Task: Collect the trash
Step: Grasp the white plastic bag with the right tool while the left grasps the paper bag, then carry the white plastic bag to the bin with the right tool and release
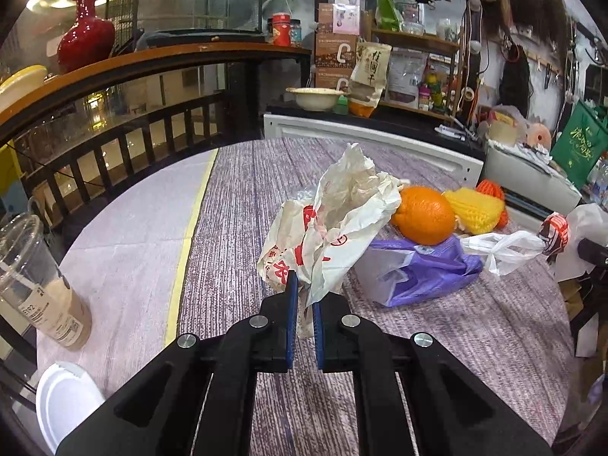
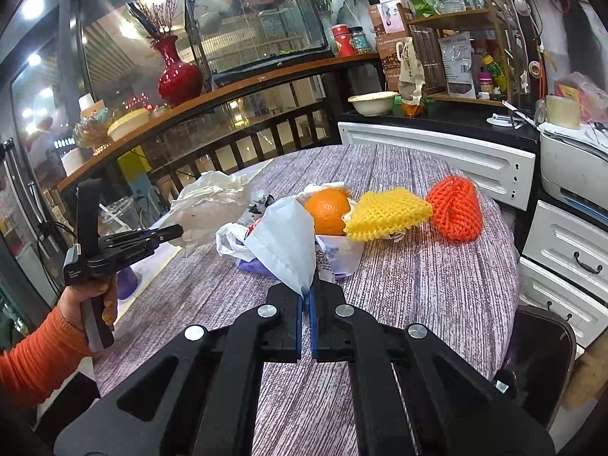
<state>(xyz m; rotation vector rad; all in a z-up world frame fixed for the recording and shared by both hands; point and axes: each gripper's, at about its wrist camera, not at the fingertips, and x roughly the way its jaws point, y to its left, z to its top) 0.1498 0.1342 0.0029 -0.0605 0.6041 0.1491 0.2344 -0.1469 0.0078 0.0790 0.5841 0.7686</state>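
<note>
The left claw (image 1: 303, 296) is closed on the lower edge of a crumpled paper wrapper (image 1: 334, 220), white with red print, which stands up just ahead of the claw tips. The right claw (image 2: 307, 300) is closed too – it pinches the corner of a white plastic bag (image 2: 285, 235) that rises like a cone in front of it.

Beyond both claws, on the round counter (image 2: 418, 285), the other things lie close together: a purple bag (image 1: 425, 269) under an orange (image 1: 423, 214), and behind the orange a yellow foam net (image 2: 387, 212) and an orange-red foam net (image 2: 454, 209). Far to the left of the left claw stands a plastic cup (image 1: 34, 277) with some milky drink inside.

I think the wrapper is very light and a little stiff; it keeps its creases, but it can tear or slide out if only a thin edge is held, so a hold on a thick folded part seems safer. The plastic bag is soft and slippery – better to take it where the film is bunched. The foam nets look springy and easy to squeeze anywhere. The cup may spill, so it needs an upright hold around its wall.
</note>
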